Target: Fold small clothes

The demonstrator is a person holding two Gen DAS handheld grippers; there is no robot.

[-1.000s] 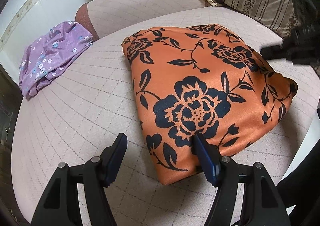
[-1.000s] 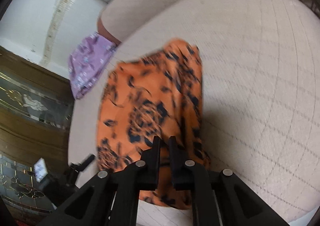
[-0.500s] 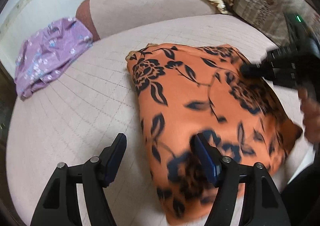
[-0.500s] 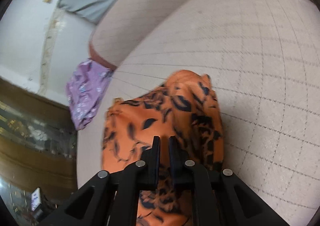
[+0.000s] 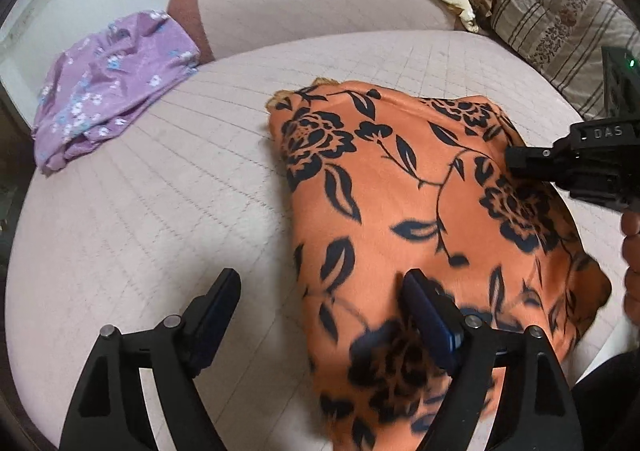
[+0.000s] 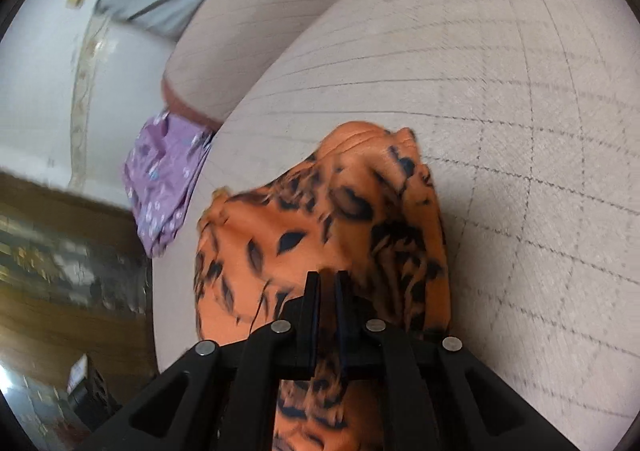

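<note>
Soft, even indoor light fills both views, with no hard glare. Fisheye bending curves the quilted cushion [image 5: 160, 187] lines and leaves dark corners. In the left wrist view the orange floral cloth [image 5: 400, 187] is sharp far off, smeared nearest the lens. The right wrist view is blurred throughout, most over the dim wooden cabinet [image 6: 60, 271].

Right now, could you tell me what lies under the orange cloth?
The orange cloth rests on the pale quilted cushion. Anything beneath its middle is covered and cannot be seen.
</note>
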